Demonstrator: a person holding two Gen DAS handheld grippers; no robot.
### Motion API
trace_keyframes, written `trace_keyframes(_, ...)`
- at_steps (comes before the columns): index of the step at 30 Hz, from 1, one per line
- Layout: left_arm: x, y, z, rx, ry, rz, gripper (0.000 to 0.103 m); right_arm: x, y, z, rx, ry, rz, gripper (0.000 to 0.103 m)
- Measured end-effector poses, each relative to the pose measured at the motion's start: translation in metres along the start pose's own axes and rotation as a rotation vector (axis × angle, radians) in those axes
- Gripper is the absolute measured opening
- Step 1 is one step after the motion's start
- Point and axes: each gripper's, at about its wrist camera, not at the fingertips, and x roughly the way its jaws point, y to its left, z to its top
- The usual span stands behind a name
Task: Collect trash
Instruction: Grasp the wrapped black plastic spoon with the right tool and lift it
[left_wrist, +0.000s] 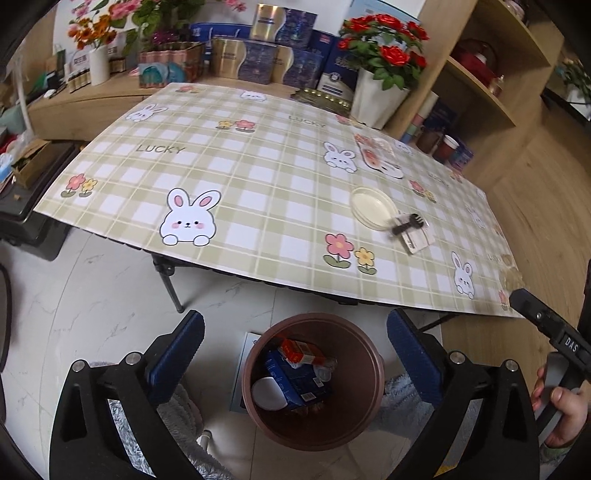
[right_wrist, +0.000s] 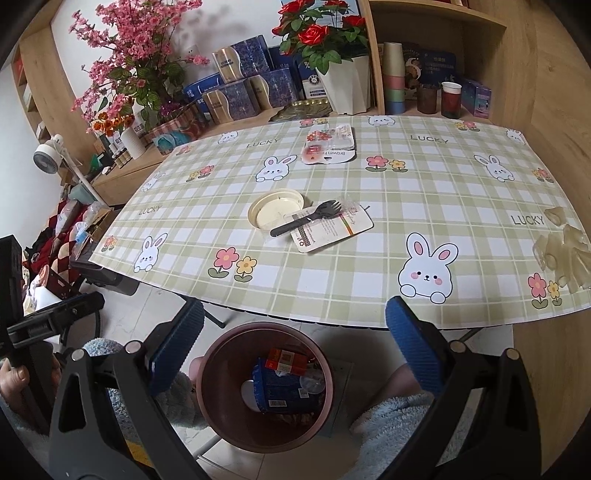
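Trash bin (left_wrist: 312, 380) stands on the floor just below the near table edge, so items can be dropped straight in; it already holds a blue carton (left_wrist: 295, 380) and a red box (left_wrist: 301, 350). Left gripper (left_wrist: 295, 354) hangs directly above the bin, jaws spread wide, nothing between them. Right gripper (right_wrist: 295, 350) is likewise released and empty above the bin. Remaining trash lies on the table (right_wrist: 332, 288), well beyond both grippers: cream lid (right_wrist: 276, 212), black spork (right_wrist: 306, 218) on its wrapper, printed packet (right_wrist: 328, 146) farther back.
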Motion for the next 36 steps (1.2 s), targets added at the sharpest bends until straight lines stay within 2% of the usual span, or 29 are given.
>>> trace_keyframes(10,0.015,0.001,0.002,-0.012,0.024,0.002,0.097,0.018,-0.009,0.000,0.014,0.028,-0.006,0.097)
trace_keyframes(17,0.028,0.002,0.010,-0.013,0.028,0.007,0.097,0.039,-0.018,0.010,0.047,0.025,0.031,0.097)
trace_keyframes(20,0.033,0.002,0.015,-0.003,0.020,0.015,0.097,0.057,-0.021,0.021,0.083,0.024,0.070,0.087)
trace_keyframes(23,0.039,0.006,0.020,-0.004,0.014,0.022,0.097,0.085,-0.027,0.034,0.166,0.041,0.106,0.083)
trace_keyframes(28,0.045,0.015,0.024,-0.014,0.017,0.034,0.097,0.135,-0.028,0.053,0.241,0.076,0.087,0.057)
trace_keyframes(33,0.052,0.027,0.024,-0.042,0.031,0.045,0.097,0.178,-0.031,0.067,0.342,0.117,0.044,0.057)
trace_keyframes(36,0.054,0.033,0.023,-0.056,0.035,0.051,0.097,0.189,-0.027,0.079,0.331,0.094,-0.015,0.057)
